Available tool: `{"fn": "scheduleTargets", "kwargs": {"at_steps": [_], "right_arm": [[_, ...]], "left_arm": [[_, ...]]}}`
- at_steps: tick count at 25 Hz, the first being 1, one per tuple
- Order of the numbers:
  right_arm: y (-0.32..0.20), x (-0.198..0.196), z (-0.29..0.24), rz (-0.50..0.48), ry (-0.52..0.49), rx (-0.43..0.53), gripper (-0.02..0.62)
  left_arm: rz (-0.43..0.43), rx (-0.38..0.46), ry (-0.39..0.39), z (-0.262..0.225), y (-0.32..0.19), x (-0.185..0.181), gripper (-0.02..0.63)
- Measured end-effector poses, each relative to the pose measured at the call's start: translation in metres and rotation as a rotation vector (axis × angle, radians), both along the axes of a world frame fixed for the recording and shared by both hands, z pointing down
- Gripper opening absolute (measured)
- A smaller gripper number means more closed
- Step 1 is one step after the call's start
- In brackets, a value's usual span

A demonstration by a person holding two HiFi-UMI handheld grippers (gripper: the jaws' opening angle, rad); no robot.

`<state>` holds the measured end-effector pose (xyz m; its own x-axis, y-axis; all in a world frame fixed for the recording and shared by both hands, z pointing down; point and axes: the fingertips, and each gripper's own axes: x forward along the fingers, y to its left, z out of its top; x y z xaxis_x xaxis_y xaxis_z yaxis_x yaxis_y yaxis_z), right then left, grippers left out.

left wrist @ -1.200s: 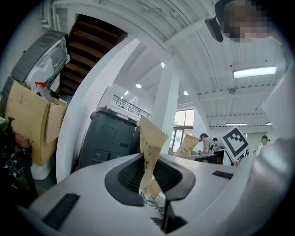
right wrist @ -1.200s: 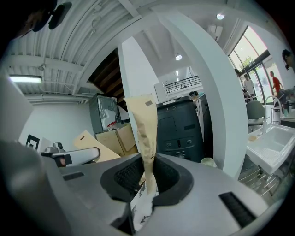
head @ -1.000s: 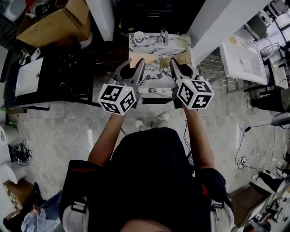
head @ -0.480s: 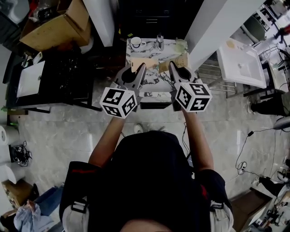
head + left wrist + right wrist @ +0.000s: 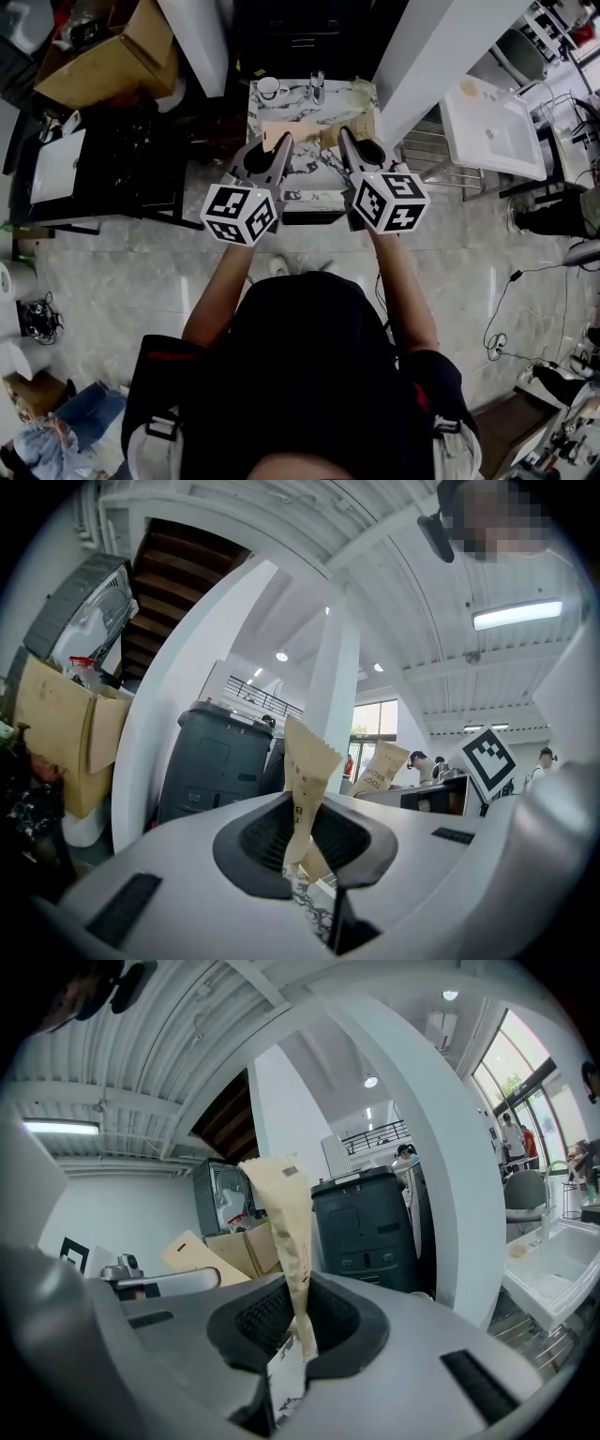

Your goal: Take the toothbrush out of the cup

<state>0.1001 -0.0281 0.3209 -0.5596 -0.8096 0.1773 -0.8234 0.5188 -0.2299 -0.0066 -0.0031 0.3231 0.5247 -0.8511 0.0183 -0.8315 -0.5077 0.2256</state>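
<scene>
Right gripper (image 5: 300, 1327) closer in than before, closing on paper toothbrush packet (image 5: 281, 1206), contents hidden, lying crosswise, left gripper (image 5: 300, 847) clamped too.

A pale, veined stone floor (image 5: 112, 272) spreads below, with cables (image 5: 497, 314) trailing at the right. A broad white column (image 5: 441, 42) rises beside a marble-topped table (image 5: 292, 94). A white washbasin (image 5: 492, 131) stands at the right and a cardboard box (image 5: 103, 56) at the left. A strip lamp (image 5: 517, 614) glows on the ribbed ceiling (image 5: 394, 583). Daylight enters through tall windows (image 5: 520, 1082).
</scene>
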Motion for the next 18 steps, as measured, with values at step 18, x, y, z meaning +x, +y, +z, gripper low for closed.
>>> {"fn": "scheduleTargets", "kwargs": {"at_steps": [18], "right_arm": [[-0.005, 0.019, 0.005, -0.017, 0.007, 0.009, 0.051]], "left_arm": [[-0.026, 0.001, -0.012, 0.000, -0.006, 0.014, 0.057]]}}
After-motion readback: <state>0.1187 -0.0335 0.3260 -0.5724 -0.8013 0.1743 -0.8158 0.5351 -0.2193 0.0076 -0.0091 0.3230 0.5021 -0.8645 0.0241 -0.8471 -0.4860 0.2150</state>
